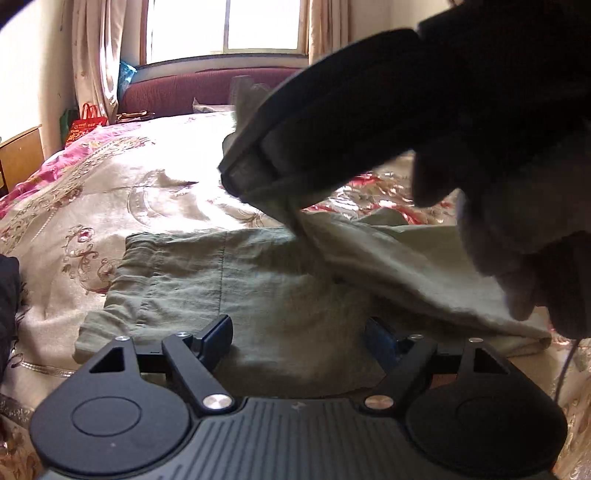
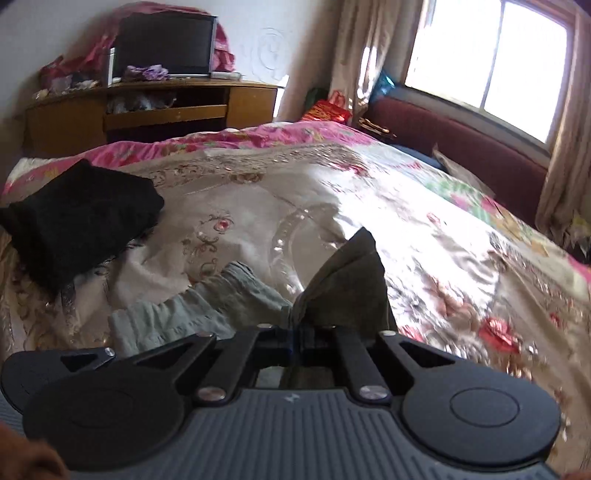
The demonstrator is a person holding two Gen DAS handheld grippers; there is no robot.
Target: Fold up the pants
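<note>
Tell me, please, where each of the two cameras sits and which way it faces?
Left wrist: sits on the open left gripper, low over the olive pants, facing the window; the right gripper crosses in front, lifting a pant leg.
Right wrist: sits on the right gripper, shut on pants fabric, facing across the bed toward the TV cabinet.
Shared: pants, floral bedspread, window, maroon headboard.

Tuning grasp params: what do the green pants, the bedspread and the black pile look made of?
Green pants: thin woven cloth, probably cotton or linen; matte, finely creased, and limp where the right gripper pinches them.
Bedspread: looks like satin; glossy glare, embroidered flowers.
Black pile: seems to be knit or fleece; fuzzy, no sheen.
Left gripper: open, holds nothing.
</note>
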